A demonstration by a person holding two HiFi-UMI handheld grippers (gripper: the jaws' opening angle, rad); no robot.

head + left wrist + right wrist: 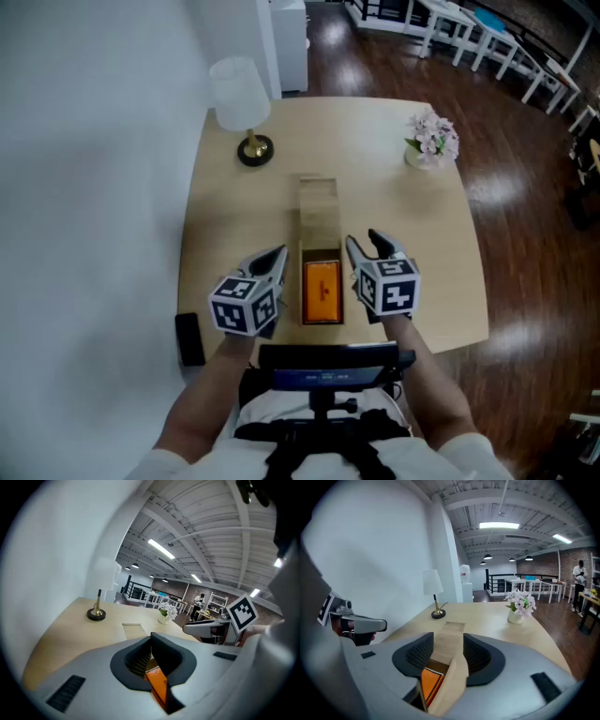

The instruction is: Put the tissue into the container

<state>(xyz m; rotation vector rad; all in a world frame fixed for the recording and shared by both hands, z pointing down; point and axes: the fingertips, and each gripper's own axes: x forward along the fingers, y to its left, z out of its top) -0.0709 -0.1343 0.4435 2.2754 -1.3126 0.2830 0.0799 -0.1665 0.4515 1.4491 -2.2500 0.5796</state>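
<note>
Wooden container wall [453,686] inside right tool [448,638]

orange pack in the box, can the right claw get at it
Probably yes: the wooden box is open on top, the orange pack lies uncovered, and the right claw is right beside it.

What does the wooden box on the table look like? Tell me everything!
The box is long, narrow and made of pale wood. It lies flat on the table near the front edge, pointing toward the lamp. Its near part is open, with an orange pack inside; a wooden lid stretches beyond it. The left tool and right tool sit beside it, one each side; I can't tell if they touch it.
</note>
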